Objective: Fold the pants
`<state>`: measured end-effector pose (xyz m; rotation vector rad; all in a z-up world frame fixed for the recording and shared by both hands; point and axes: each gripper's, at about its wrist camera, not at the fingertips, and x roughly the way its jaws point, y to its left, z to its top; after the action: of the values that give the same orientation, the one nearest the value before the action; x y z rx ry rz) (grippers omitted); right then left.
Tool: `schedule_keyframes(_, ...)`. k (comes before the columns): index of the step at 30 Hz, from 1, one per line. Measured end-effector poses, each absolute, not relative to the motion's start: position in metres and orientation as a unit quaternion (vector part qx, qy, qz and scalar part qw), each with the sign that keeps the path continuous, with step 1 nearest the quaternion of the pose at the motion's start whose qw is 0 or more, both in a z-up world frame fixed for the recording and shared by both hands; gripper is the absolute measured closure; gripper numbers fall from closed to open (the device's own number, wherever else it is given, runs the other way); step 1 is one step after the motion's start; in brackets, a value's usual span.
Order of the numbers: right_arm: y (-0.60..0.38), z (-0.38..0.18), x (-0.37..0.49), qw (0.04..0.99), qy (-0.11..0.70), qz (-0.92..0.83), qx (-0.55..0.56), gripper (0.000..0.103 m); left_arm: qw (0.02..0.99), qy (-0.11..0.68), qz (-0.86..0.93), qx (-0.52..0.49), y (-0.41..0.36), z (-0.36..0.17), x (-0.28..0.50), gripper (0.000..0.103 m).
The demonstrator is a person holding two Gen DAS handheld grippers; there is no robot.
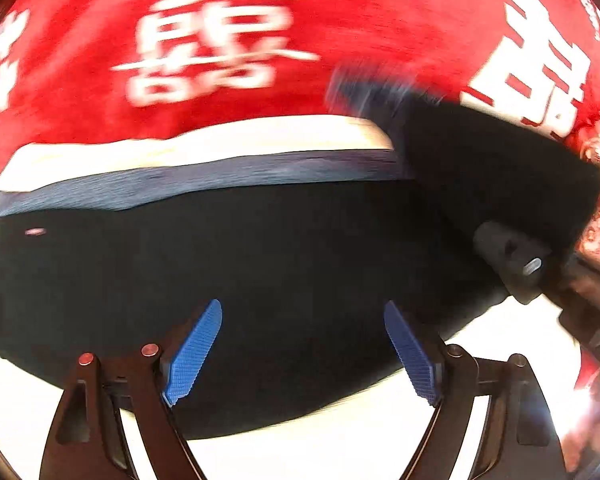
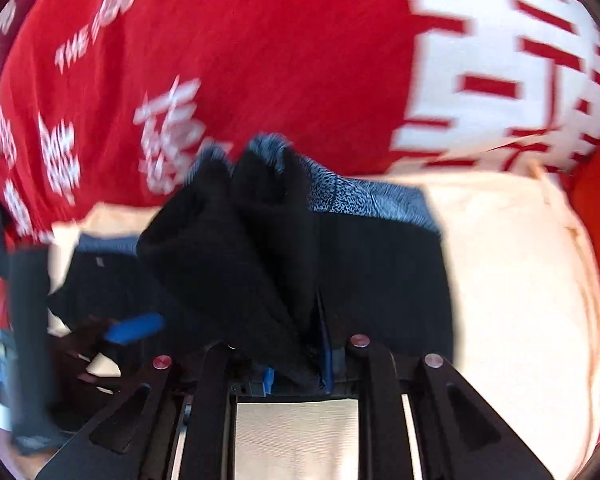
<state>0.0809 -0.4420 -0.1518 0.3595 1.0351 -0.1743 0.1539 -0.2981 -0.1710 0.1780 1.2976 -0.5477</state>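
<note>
So the left gripper (image 1: 302, 354) has its blue pads (image 1: 196, 354) spread wide with nothing pinched, hovering right over the black pants (image 1: 240, 272), which lie flat just ahead of it on a white cloth (image 1: 220, 140). Over on the other side, the right gripper (image 2: 298, 364) is clamped on a bunched-up fold of those pants, black fabric rising straight out from between its fingers with the blue patterned waistband (image 2: 364, 196) at the top. Beyond both grippers there's a red blanket (image 2: 280, 60) with big white lettering, all pretty blurry.
</note>
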Motion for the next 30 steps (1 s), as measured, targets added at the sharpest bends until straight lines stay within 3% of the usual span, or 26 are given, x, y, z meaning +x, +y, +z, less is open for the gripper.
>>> schedule_keyframes(5,-0.371,-0.199,0.104,0.836,0.536,-0.082,0.083,0.077,0.765,0.608,-0.202,0.066,-0.234,-0.181,0.173,0.018)
schedule_keyframes(7,-0.350,-0.204,0.105,0.833,0.544,-0.097,0.029,0.067,0.767,0.608,-0.192,0.068,-0.219,-0.182,0.177,0.018)
schedule_keyframes(9,-0.337,-0.196,0.099,0.838,0.540,-0.079,0.014,0.047,0.767,0.609,-0.190,0.066,-0.209,-0.176,0.178,0.018)
schedule_keyframes(10,-0.333,-0.189,0.094,0.841,0.537,-0.063,0.017,0.045,0.767,0.609,-0.191,0.065,-0.206,-0.175,0.180,0.018)
schedule_keyframes(16,-0.359,-0.158,0.047,0.844,0.528,-0.047,0.082,0.044,0.740,0.607,-0.288,0.031,-0.225,-0.145,0.183,0.018)
schedule_keyframes(23,-0.418,-0.166,0.021,0.815,0.540,-0.088,0.190,0.044,0.676,0.618,-0.398,0.043,-0.292,-0.140,0.164,0.019)
schedule_keyframes(25,-0.426,-0.170,0.017,0.810,0.539,-0.092,0.211,0.045,0.671,0.623,-0.399,0.044,-0.302,-0.149,0.167,0.033)
schedule_keyframes(27,-0.434,-0.174,0.012,0.807,0.536,-0.094,0.230,0.053,0.647,0.647,-0.403,0.035,-0.311,-0.162,0.172,0.074)
schedule_keyframes(29,-0.441,-0.177,0.008,0.802,0.535,-0.093,0.251,0.059,0.623,0.668,-0.406,0.026,-0.318,-0.177,0.178,0.094)
schedule_keyframes(30,-0.444,-0.179,0.006,0.799,0.535,-0.093,0.260,0.062,0.618,0.672,-0.408,0.021,-0.319,-0.181,0.179,0.096)
